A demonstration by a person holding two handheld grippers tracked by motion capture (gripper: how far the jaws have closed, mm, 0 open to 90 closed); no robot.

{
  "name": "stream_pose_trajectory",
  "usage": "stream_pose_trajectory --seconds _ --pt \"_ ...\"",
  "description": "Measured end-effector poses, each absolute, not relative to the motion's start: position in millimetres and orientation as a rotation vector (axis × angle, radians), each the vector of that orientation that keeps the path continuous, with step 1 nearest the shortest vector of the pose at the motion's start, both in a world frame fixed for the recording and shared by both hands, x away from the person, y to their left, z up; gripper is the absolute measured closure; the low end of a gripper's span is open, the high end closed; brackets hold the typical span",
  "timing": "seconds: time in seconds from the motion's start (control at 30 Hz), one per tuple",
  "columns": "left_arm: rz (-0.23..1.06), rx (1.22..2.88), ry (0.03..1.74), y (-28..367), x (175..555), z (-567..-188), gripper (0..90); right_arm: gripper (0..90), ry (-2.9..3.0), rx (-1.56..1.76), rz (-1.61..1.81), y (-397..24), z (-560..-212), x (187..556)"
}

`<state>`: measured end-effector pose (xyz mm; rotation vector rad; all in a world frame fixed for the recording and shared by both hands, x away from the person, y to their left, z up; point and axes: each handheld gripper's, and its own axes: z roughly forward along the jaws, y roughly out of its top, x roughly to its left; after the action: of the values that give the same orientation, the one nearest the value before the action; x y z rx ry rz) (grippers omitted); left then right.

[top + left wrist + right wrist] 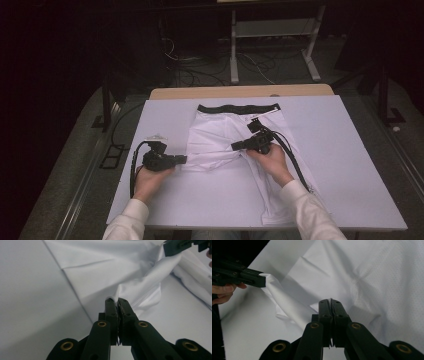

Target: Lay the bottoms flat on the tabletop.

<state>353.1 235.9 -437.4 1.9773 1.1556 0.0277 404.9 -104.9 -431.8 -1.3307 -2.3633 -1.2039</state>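
White trousers (220, 135) with a black waistband (238, 108) lie flat on the white table top (350, 165). One leg runs down to the front edge (272, 200). My left gripper (184, 160) is shut on an edge of the other leg's cloth at the garment's left side. My right gripper (234, 146) is shut on the same cloth near the crotch. In the left gripper view the jaws (117, 300) pinch a white fold (140, 290), with the right gripper (175, 246) far off. In the right gripper view the jaws (329, 300) pinch cloth (367, 277), and the left gripper (249, 277) pulls a ridge of it.
The white sheet covers a wooden table whose far edge (240, 91) shows at the back. A metal frame (272, 35) and floor cables stand behind it. A black cable (295, 160) trails from my right gripper over the trousers; another loops beside my left hand (134, 170).
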Motion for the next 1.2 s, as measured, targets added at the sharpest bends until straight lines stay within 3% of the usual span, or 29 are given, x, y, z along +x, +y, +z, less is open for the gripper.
stream_pose_trajectory --seconds 0.1,0.23,0.4,0.7,0.9,1.07,1.2 --pt "0.025 1.958 1.196 239 364 -442 86.7 82.8 -2.341 -1.376 -1.183 -100 -439 415" --pt "0.01 1.939 1.224 241 371 -448 86.7 69.4 -2.246 -1.419 -1.233 -104 -444 420" --pt "-0.004 1.935 1.23 243 370 -448 86.6 59.0 -2.207 -1.413 -1.3 -112 -440 412" --pt "-0.017 1.929 1.236 244 370 -451 86.6 51.4 -2.261 -1.386 -1.288 -123 -441 397" --pt "-0.022 1.933 1.237 244 370 -452 86.6 53.1 -2.244 -1.385 -1.279 -118 -447 406" --pt "-0.03 1.929 1.243 245 370 -452 86.6 76.3 -2.251 -1.354 -1.281 -112 -445 405" --pt "-0.058 1.914 1.257 246 369 -451 86.6 85.3 -2.278 -1.303 -1.246 -111 -444 404"
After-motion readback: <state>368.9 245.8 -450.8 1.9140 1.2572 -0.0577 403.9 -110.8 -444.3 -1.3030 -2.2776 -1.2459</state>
